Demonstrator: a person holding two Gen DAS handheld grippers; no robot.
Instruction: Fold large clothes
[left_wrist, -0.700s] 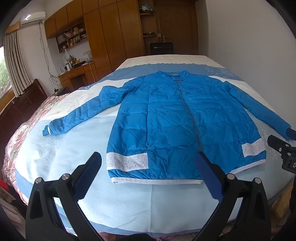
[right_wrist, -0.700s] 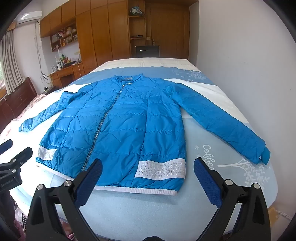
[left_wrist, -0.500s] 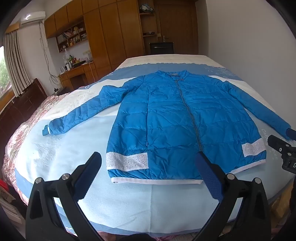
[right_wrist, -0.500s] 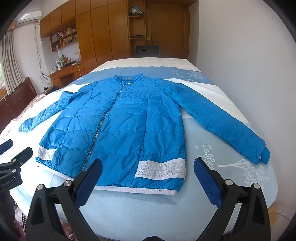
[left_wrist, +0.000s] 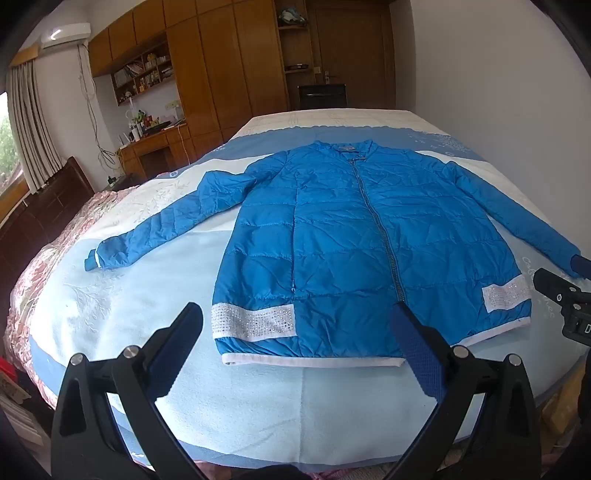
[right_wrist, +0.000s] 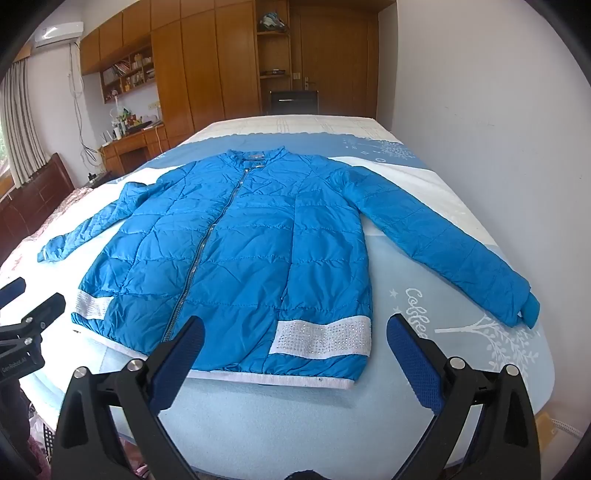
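A blue quilted jacket (left_wrist: 354, 236) lies flat and zipped on the bed, front up, collar away from me, both sleeves spread out to the sides; it also shows in the right wrist view (right_wrist: 251, 251). It has white studded bands and a white hem. My left gripper (left_wrist: 295, 325) is open and empty, held above the bed's near edge just short of the hem's left part. My right gripper (right_wrist: 295, 332) is open and empty, short of the hem's right part. Each gripper shows at the edge of the other's view.
The bed (left_wrist: 258, 398) has a light blue and white cover. A white wall (right_wrist: 498, 92) runs along its right side. Wooden wardrobes (left_wrist: 221, 66), a cluttered desk (left_wrist: 147, 136) and a dark headboard (left_wrist: 48, 206) stand to the left and back.
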